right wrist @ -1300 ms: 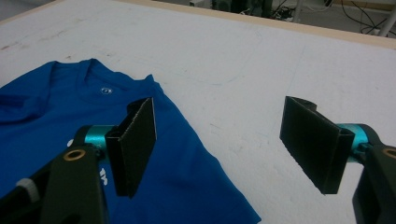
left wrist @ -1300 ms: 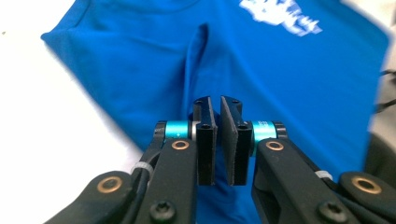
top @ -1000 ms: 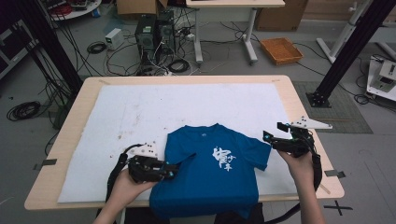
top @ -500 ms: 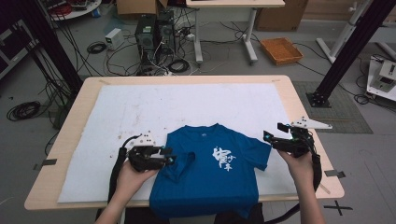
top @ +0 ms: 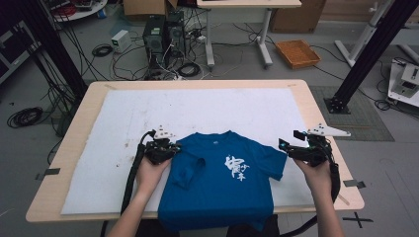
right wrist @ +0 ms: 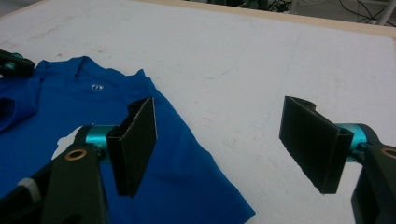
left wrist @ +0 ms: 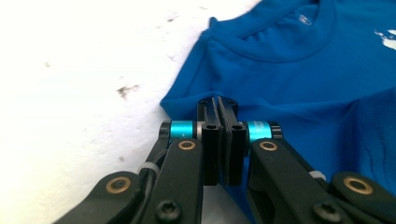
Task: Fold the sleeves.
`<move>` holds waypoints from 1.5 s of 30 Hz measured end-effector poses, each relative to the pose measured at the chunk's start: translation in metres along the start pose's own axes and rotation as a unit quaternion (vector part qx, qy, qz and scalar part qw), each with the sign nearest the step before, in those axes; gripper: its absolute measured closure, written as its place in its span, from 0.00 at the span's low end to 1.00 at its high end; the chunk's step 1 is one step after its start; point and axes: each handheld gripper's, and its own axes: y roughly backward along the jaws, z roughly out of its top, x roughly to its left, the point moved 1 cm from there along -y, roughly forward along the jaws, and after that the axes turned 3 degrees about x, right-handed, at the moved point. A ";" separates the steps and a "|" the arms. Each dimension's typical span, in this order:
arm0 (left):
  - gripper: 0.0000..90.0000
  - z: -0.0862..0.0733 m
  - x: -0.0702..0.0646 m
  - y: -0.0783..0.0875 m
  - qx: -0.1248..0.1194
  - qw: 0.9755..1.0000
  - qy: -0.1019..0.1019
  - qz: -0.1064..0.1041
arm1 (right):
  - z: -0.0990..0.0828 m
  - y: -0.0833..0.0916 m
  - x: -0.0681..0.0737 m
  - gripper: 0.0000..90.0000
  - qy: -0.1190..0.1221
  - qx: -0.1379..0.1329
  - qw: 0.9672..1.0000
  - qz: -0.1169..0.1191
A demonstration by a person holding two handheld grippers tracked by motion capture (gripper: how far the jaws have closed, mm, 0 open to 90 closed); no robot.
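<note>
Pinching the blue T-shirt (left wrist: 299, 70) at its left shoulder, your left gripper (left wrist: 218, 109) could slip; your right gripper (right wrist: 219, 135), jaws wide, risks snagging the sleeve edge.

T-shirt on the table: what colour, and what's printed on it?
Blue T-shirt with a white chest print; clearest in the high view.

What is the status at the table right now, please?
Left gripper shut on the shirt at its shoulder edge. Right gripper open, above the shirt's other sleeve. Shirt lies on the white mat, one sleeve folded inward. Nothing in the way.
</note>
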 end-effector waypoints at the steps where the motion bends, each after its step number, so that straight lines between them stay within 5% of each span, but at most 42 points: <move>1: 0.98 0.000 0.002 0.001 -0.002 1.000 0.004 -0.002 | 0.000 0.000 0.000 0.30 0.000 0.000 1.000 0.000; 3: 0.89 0.000 0.004 0.003 -0.010 0.999 0.022 0.024 | 0.000 0.000 0.000 0.30 -0.001 0.000 1.000 0.001; 5: 0.80 0.002 0.005 0.009 -0.035 0.998 0.042 0.009 | 0.000 0.001 0.000 0.30 -0.001 -0.001 1.000 0.000; 7: 0.75 0.004 0.000 0.015 -0.056 0.998 0.032 -0.021 | 0.001 0.002 0.000 0.30 0.000 -0.003 1.000 0.000; 8: 0.73 0.005 -0.010 0.017 -0.066 0.995 0.020 -0.066 | 0.001 0.002 0.000 0.30 -0.002 -0.004 1.000 0.000; 9: 0.71 0.005 -0.010 0.017 -0.066 0.995 0.020 -0.066 | 0.001 0.002 -0.001 0.30 -0.003 -0.003 1.000 -0.001; 12: 0.67 0.004 -0.036 0.016 -0.028 0.992 -0.011 -0.126 | 0.000 0.002 -0.001 0.30 -0.003 -0.003 1.000 0.000; 16: 0.65 0.001 -0.049 0.009 -0.005 0.991 -0.022 -0.129 | 0.001 0.002 0.001 0.30 -0.001 -0.002 1.000 0.000; 18: 0.65 0.000 -0.053 0.002 0.012 0.988 -0.018 -0.155 | 0.001 0.001 0.001 0.30 0.001 -0.003 1.000 0.001; 20: 0.64 -0.001 -0.056 -0.001 0.019 0.980 -0.017 -0.196 | 0.001 0.002 0.002 0.30 0.002 -0.003 1.000 0.001; 25: 0.57 0.001 -0.059 0.003 -0.006 0.970 -0.011 -0.241 | 0.000 0.002 -0.001 0.30 -0.002 -0.003 1.000 -0.001; 28: 0.54 0.002 -0.052 0.010 -0.034 0.975 -0.001 -0.220 | 0.000 0.002 -0.002 0.30 -0.001 -0.002 1.000 -0.002; 31: 0.54 0.000 -0.041 0.017 -0.056 0.983 0.012 -0.174 | -0.002 0.004 -0.004 0.37 -0.007 -0.001 1.000 -0.003; 34: 0.53 -0.004 -0.026 0.030 -0.084 0.987 0.024 -0.133 | -0.005 0.005 -0.008 0.41 -0.015 0.003 1.000 -0.006; 40: 0.51 -0.024 0.013 0.072 -0.132 0.986 0.056 -0.090 | -0.037 -0.005 -0.036 0.60 -0.096 0.043 0.994 0.013; 43: 0.50 -0.032 0.023 0.081 -0.136 0.985 0.065 -0.084 | -0.049 -0.015 -0.044 0.67 -0.119 0.058 0.991 0.029; 45: 0.50 -0.042 0.031 0.087 -0.145 0.982 0.080 -0.086 | -0.052 -0.022 -0.045 0.67 -0.115 0.071 0.990 0.034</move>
